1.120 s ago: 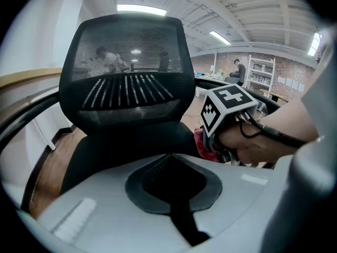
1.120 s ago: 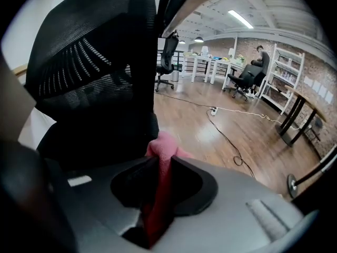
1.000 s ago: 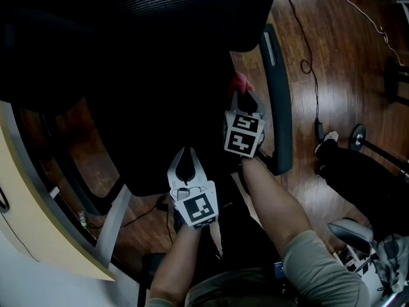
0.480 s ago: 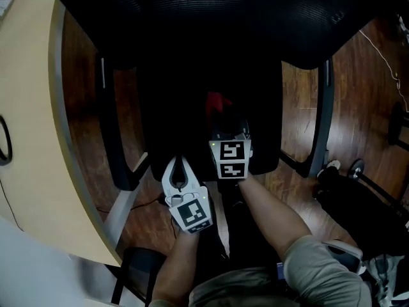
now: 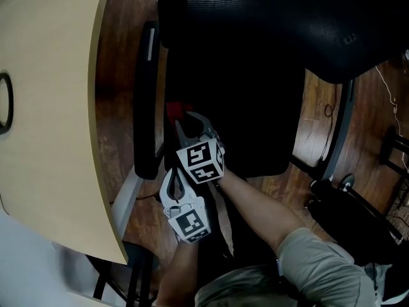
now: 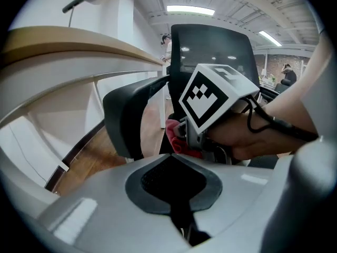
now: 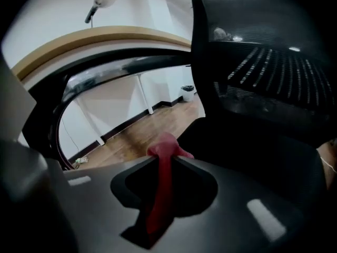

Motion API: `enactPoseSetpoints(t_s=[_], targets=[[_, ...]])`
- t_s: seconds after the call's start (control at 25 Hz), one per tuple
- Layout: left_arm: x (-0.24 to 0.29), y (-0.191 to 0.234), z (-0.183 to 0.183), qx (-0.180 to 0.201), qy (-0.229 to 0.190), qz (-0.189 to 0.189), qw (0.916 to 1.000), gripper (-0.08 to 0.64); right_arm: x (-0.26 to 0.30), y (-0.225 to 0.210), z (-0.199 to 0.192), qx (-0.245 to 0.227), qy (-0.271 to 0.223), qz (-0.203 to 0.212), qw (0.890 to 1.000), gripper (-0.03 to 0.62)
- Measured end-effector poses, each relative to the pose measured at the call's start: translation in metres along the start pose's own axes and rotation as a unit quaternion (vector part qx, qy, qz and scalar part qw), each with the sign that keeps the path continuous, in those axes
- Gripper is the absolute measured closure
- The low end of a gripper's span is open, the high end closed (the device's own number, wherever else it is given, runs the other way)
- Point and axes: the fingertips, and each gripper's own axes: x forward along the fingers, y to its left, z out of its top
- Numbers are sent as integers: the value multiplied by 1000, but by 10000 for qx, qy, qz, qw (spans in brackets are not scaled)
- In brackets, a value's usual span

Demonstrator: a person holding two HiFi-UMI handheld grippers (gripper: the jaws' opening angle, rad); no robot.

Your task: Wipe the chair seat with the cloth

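- right gripper (image 7: pixel 164 158) fingers clamped tight on the red cloth (image 7: pixel 166 144); a strip of cloth runs back between the jaws and a small bunch pokes out past the tips
- cloth (image 5: pixel 174 110) sits at the chair seat (image 5: pixel 243 107) left edge, toward the seat's front; can't tell if it presses on the seat
- right gripper (image 5: pixel 189 123) reaches in over the seat's front-left corner, tips toward the left edge
- left gripper (image 6: pixel 171 154) jaws together, nothing between them
- left gripper (image 5: pixel 171 176) hangs just off the seat's front-left corner, tips right behind the right gripper's marker cube (image 5: pixel 203 162)
- left armrest (image 5: pixel 146 101) runs along the seat's left edge, just beside the cloth: tight on that side
- beyond that armrest there is a narrow strip of wood floor (image 5: pixel 121 56), then the curved desk (image 5: pixel 51 107) edge
- seat middle and right half are bare black surface as far as the right armrest (image 5: pixel 340 126)
- mesh backrest (image 5: pixel 275 18) closes off the seat's far edge
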Motion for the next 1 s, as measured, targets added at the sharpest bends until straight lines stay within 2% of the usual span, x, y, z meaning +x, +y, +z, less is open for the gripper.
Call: enactPoseSetpoints(t_s=[0.2, 0.48, 0.8, 1.0], targets=[[0, 12, -11, -77, 81, -8, 9999, 554, 21, 18, -15, -199, 264, 88, 9994, 523], [7, 6, -8, 86, -46, -195, 9998, 554, 16, -10, -25, -29, 290, -329, 9990, 525], [21, -52, 11, 509, -131, -792, 9955, 554, -27, -93, -48, 510, 341, -1171, 9912, 525], [27, -105, 22, 753, -246, -1189, 9897, 554, -70, -164, -75, 941, 384, -1860, 9773, 525]])
